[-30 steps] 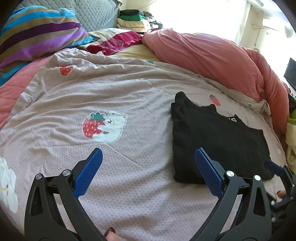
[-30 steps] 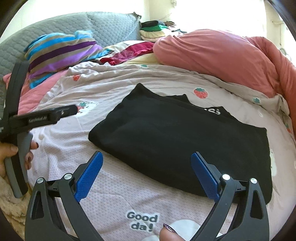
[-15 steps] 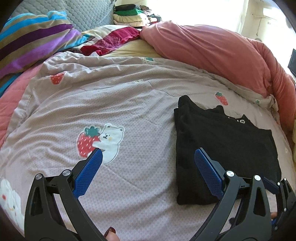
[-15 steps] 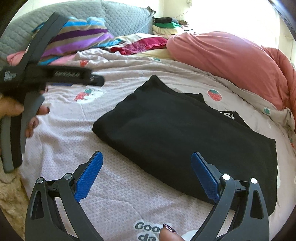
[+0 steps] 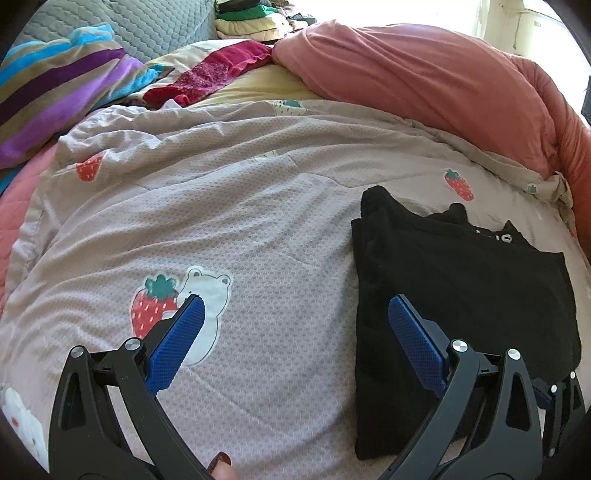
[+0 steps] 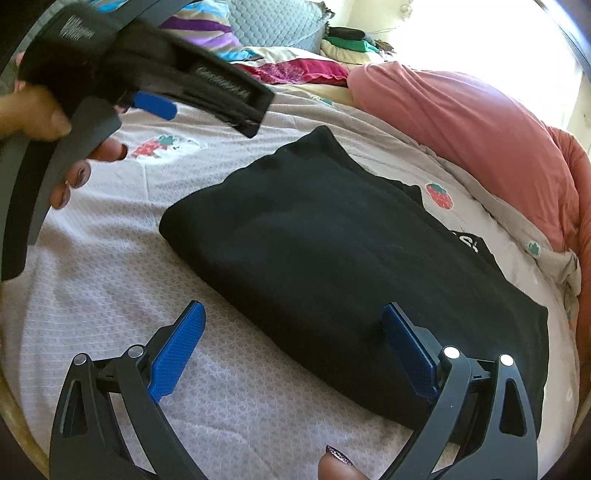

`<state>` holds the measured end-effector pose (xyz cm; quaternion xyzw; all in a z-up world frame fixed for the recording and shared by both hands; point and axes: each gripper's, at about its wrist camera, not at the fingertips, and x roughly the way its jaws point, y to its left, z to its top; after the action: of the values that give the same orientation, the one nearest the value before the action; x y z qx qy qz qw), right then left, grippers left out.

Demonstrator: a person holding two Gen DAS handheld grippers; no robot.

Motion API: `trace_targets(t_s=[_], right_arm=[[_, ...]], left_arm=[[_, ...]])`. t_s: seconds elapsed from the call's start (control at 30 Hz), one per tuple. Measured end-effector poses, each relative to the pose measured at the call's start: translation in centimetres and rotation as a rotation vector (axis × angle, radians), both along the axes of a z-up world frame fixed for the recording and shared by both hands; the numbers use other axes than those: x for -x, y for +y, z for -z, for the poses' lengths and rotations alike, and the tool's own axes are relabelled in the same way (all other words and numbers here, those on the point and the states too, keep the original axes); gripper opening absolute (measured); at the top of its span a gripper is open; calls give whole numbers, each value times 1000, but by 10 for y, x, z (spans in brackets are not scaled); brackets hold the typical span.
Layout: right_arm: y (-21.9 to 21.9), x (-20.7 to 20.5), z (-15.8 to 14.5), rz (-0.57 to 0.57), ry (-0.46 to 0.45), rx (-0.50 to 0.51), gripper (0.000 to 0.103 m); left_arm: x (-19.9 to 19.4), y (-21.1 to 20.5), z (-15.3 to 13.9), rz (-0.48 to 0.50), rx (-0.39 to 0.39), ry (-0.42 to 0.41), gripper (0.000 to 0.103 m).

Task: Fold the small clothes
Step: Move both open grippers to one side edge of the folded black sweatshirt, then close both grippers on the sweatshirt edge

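A black garment [image 5: 461, 306] lies folded flat on the pale strawberry-print quilt [image 5: 240, 221]; it also shows in the right wrist view [image 6: 332, 258]. My left gripper [image 5: 295, 306] is open and empty, its right finger over the garment's left edge. My right gripper [image 6: 295, 314] is open and empty over the garment's near edge, its right finger above the cloth. The left gripper's body [image 6: 147, 66] fills the upper left of the right wrist view.
A pink duvet [image 5: 424, 81] is bunched along the far right. A striped blanket [image 5: 55, 92] and a red cloth [image 5: 214, 74] lie at the far left. Folded clothes [image 5: 255, 18] are stacked at the back. Grey quilted headboard [image 5: 140, 26] behind.
Both grippers have moved forward and closer to the black garment. The left gripper has swung in toward the right one. Both stay open.
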<state>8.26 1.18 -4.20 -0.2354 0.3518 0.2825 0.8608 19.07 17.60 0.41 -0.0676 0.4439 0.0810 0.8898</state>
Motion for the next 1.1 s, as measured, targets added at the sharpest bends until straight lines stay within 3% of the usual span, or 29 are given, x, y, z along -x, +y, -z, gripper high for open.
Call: trace_targets(t_s=[0.57,0.93,1.1], right_arm=[[32,-23,11,3,-45,76,97],[46,-32,8,-8,-133,112,95],[36,-25,-6,-10,-179,44,62]], left_arm=[[-35,8,16,-5,16,37,93],[-65,21,23,-1,132,36,93],[-73,22,26,20,202,38,93]])
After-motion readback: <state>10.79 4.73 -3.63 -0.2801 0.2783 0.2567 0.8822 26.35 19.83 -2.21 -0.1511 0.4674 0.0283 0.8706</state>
